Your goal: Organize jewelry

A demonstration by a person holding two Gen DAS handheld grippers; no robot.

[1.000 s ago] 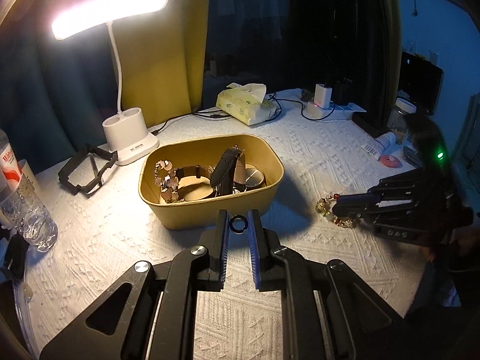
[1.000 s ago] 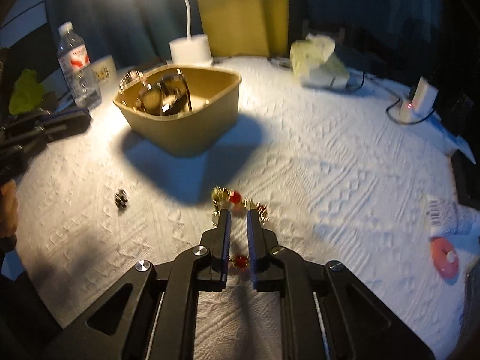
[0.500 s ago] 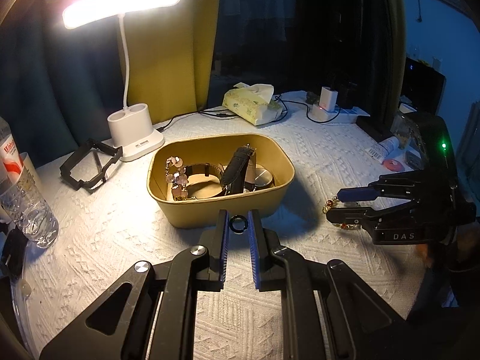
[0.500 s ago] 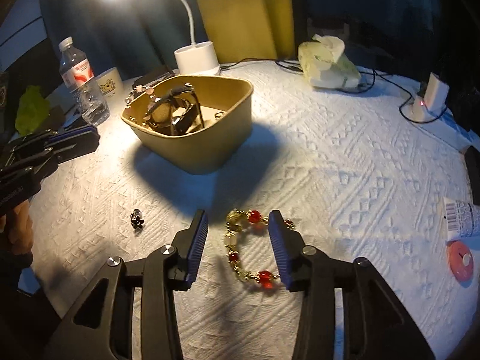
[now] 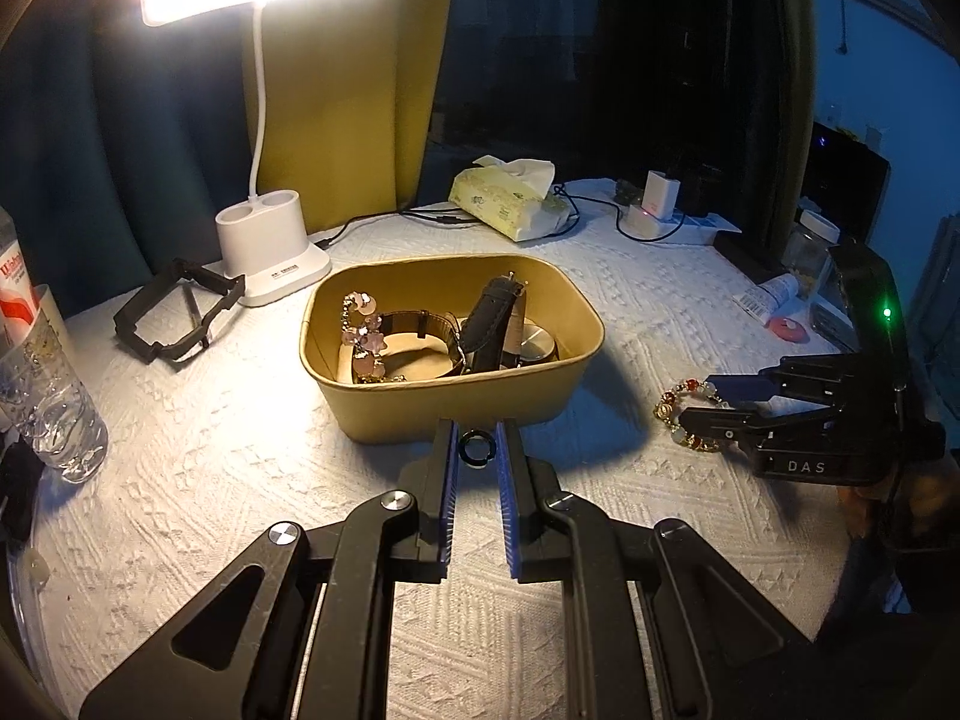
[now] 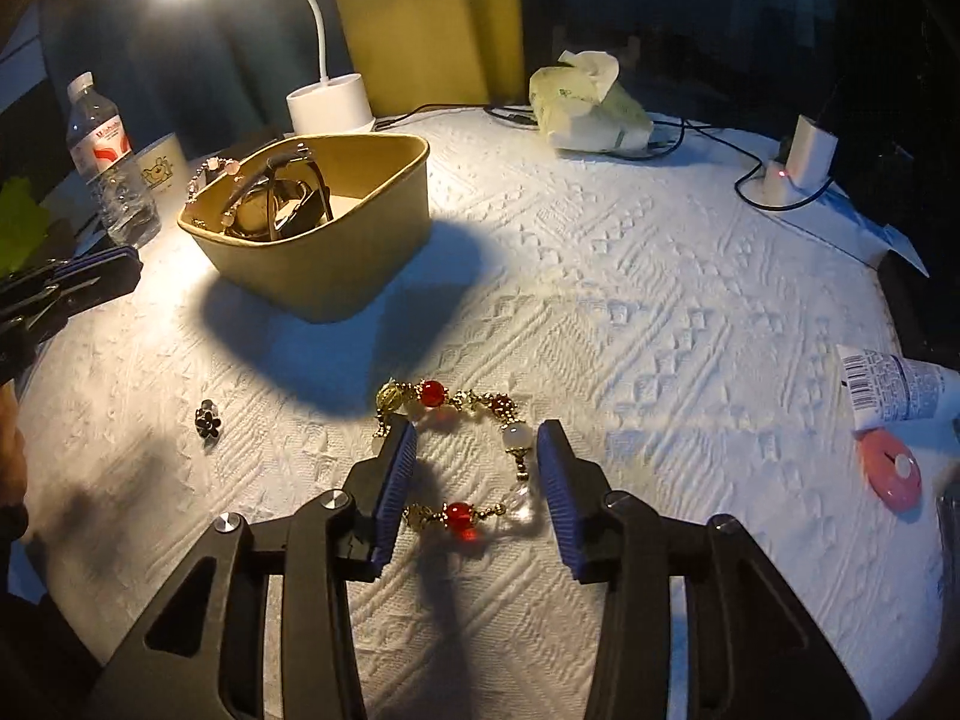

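My left gripper [image 5: 477, 427] is shut on a small black ring [image 5: 477, 450], held just before the near wall of the tan box [image 5: 420, 414]. The box holds watches and a pink bead bracelet [image 5: 363, 333]. My right gripper [image 6: 477, 438] is open, its jaws straddling a red and gold bead bracelet [image 6: 456, 408] that lies on the white cloth. The bracelet also shows in the left wrist view [image 5: 684, 408], at the right gripper's tips. A small dark flower ring [image 6: 208, 418] lies on the cloth to the left. The box shows in the right wrist view [image 6: 336, 264] too.
A lit white desk lamp [image 5: 273, 252] stands behind the box. A black frame [image 5: 174, 315], a water bottle [image 5: 42, 384], a tissue pack [image 5: 510, 204], a charger with cables [image 5: 657, 204], a tube [image 6: 900, 387] and a pink disc [image 6: 888, 471] lie around.
My right gripper has opened and let go of the bead bracelet, which now lies between its spread jaws. My left gripper has risen slightly, still holding the ring.
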